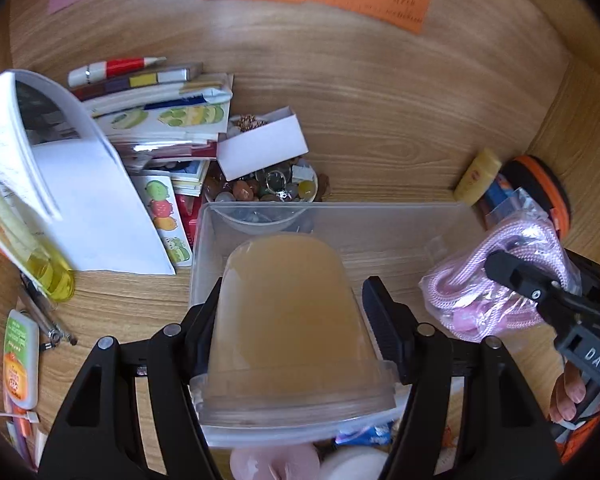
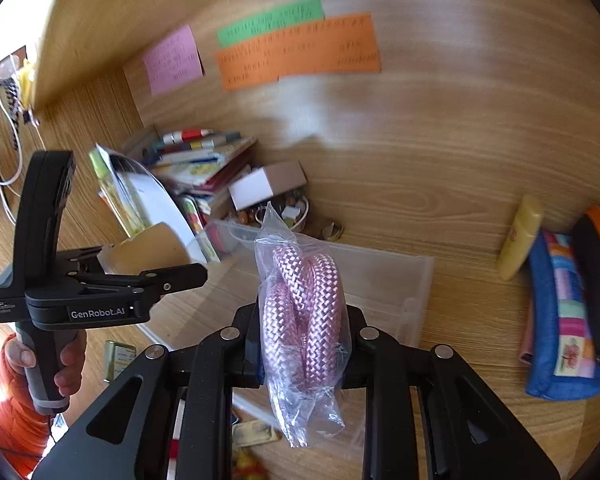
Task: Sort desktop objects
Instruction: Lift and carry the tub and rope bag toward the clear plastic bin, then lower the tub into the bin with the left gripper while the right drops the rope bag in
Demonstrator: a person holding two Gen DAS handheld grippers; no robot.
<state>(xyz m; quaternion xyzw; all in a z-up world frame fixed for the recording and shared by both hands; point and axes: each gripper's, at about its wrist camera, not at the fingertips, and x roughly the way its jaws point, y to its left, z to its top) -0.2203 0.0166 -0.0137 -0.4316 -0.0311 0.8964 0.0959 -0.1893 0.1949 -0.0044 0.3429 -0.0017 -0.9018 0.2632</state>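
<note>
Mid-sort, both tools loaded. Left gripper (image 1: 290, 312) clamps a jelly cup (image 1: 288, 312); right gripper (image 2: 302, 332) pinches a bagged pink rope (image 2: 306, 312). Both hover over the clear bin (image 1: 380, 236) near the desk's back wall. Next, likely: lower, release inside.

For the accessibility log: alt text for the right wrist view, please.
The right gripper clamps a bagged pink rope above a clear plastic bin on a wooden desk. At left, the left gripper holds a tan cup.
</note>
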